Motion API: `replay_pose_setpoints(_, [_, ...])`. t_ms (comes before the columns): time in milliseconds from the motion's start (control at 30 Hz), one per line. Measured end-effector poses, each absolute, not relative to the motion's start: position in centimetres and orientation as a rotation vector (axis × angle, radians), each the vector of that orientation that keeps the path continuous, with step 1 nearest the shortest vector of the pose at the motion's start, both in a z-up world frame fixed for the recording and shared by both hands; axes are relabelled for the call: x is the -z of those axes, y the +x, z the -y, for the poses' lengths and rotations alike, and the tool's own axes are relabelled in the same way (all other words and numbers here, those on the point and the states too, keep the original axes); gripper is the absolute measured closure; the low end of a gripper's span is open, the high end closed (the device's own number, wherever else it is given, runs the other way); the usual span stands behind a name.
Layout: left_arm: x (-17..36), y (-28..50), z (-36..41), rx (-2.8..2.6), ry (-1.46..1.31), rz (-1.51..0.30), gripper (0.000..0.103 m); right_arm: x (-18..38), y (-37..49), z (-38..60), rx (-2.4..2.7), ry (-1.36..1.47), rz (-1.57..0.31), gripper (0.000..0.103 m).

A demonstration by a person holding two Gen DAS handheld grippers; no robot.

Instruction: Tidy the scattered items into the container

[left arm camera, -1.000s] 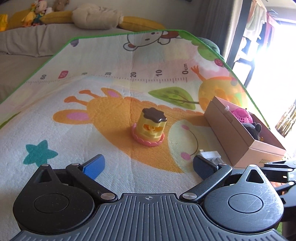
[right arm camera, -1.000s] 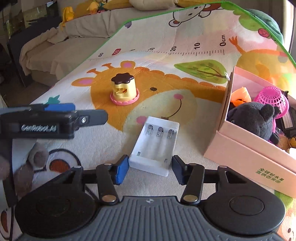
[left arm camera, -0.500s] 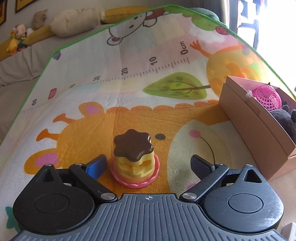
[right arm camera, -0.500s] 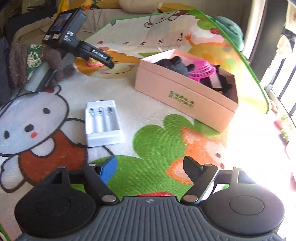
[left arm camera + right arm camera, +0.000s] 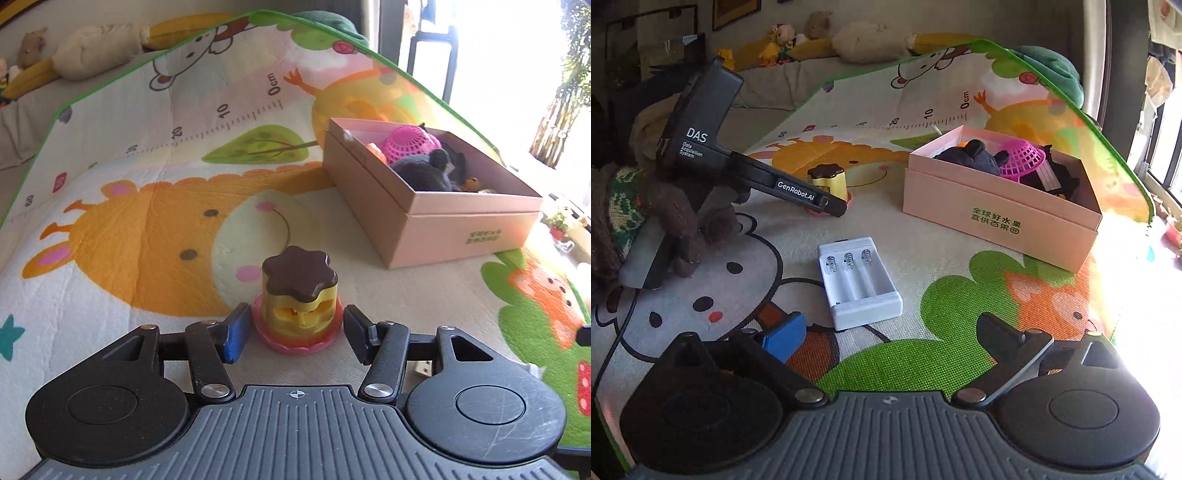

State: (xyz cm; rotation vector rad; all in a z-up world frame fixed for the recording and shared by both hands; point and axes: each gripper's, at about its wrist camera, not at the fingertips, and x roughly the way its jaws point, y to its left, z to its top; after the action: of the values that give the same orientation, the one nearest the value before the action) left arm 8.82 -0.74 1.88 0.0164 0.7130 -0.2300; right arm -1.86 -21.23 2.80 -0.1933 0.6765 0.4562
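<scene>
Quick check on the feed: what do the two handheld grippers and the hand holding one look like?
Both grippers, left gripper and right gripper, are black with ribbed bodies, one blue-padded finger and one black. The left's side reads "DAS" and "GenRobot.AI". A brown knit glove covers the hand.

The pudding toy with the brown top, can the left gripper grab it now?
Probably yes. The pudding toy stands upright between the left gripper's open fingers, with nothing in between; a small gap shows on the right side.

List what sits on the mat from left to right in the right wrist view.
Left gripper → pudding toy → white battery holder → pink box.
</scene>
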Motion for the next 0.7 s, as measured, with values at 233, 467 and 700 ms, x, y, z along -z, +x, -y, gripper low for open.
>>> replay_pose_setpoints(233, [-2.1,4.4,1.9,0.335,-0.073,-0.716,0.016,-1.4,-0.4,21.8,-0.285,-0.266,-0.669,0.0])
replay_pose_setpoints(467, [-2.0,1.6,3.0,0.33,0.003,-0.653,0.005,-2.3,-0.3,24.0,-0.197,-0.241,-0.615,0.0])
replay_pose_setpoints(700, [-1.5,2.2,-0.9,0.132,-0.104,-0.669,0.002,-2.9,-1.5,20.1,-0.503,-0.351,-0.596,0.0])
